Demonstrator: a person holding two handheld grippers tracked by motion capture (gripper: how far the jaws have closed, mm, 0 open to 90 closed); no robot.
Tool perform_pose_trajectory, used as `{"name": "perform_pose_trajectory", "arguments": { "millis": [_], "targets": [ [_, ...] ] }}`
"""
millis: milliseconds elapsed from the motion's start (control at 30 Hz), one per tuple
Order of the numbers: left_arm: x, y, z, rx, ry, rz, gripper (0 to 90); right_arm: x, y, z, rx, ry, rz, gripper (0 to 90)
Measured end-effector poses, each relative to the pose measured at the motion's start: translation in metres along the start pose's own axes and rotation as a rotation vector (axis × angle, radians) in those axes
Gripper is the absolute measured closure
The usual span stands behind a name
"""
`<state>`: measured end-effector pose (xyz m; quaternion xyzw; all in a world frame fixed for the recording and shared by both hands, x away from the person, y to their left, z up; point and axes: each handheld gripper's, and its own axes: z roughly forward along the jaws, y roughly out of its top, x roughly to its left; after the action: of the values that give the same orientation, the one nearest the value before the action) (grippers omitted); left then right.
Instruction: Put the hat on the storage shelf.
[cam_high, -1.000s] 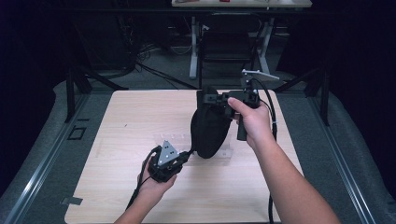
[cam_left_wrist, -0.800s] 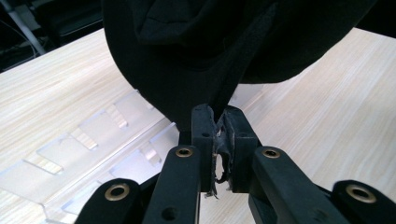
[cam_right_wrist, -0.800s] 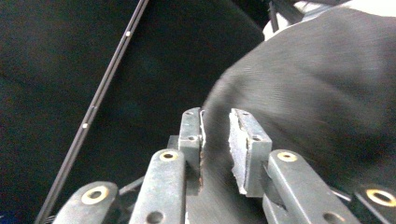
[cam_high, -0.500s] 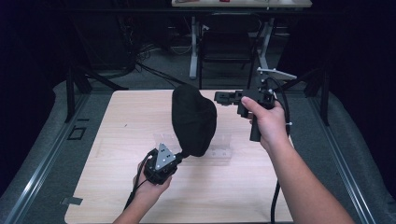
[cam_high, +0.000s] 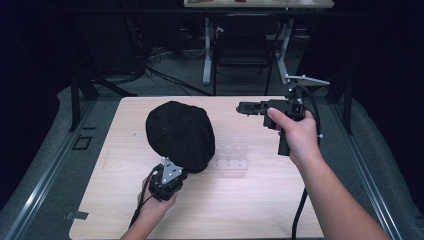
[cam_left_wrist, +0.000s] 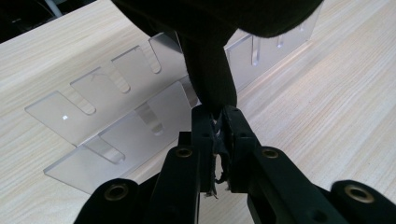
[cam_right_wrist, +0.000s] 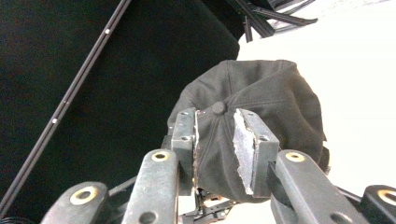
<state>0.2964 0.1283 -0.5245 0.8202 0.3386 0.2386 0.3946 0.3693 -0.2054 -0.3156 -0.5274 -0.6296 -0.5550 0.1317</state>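
A black cap stands up over the pale wooden table, held from below at its edge. My left gripper is under the cap, near the front of the table. In the left gripper view its jaws are shut on a fold of the cap's black fabric. My right gripper points left toward the cap and is apart from it. Its jaws have just been opening and stand open, nothing between them, with the cap farther off.
A clear acrylic rack with slots lies flat on the table just right of the cap; in the left gripper view the rack sits right behind the jaws. Dark floor, metal rails and a desk's legs surround the table.
The right gripper let go of the cap's top and drew back to the right with its jaws opening. The cap swung left and sank a little with the left gripper.
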Motion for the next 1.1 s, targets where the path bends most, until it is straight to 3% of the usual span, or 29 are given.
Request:
{"name": "perform_pose_trajectory", "arguments": {
  "millis": [200,300,500,600,900,1100],
  "targets": [
    [0.001,-0.003,-0.002,0.0,-0.012,-0.007,83.9,0.001,-0.002,-0.004,-0.005,-0.05,-0.033,67.8],
    [0.002,-0.004,-0.004,-0.012,-0.02,-0.031,81.7,0.0,-0.002,-0.006,-0.004,-0.059,-0.038,67.8],
    [0.007,-0.006,-0.014,-0.042,-0.055,-0.081,69.3,0.0,-0.005,-0.011,-0.001,-0.086,-0.058,67.0],
    [0.012,-0.007,-0.019,-0.069,-0.095,-0.116,60.6,0.001,-0.005,-0.013,-0.005,-0.104,-0.07,66.6],
    [0.024,-0.015,-0.032,-0.055,-0.072,-0.16,50.5,-0.005,-0.011,-0.023,-0.012,-0.16,-0.095,65.5],
    [0.034,-0.025,-0.041,-0.062,-0.068,-0.232,47.9,-0.01,-0.017,-0.031,-0.008,-0.199,-0.111,64.7]
  ]
}}
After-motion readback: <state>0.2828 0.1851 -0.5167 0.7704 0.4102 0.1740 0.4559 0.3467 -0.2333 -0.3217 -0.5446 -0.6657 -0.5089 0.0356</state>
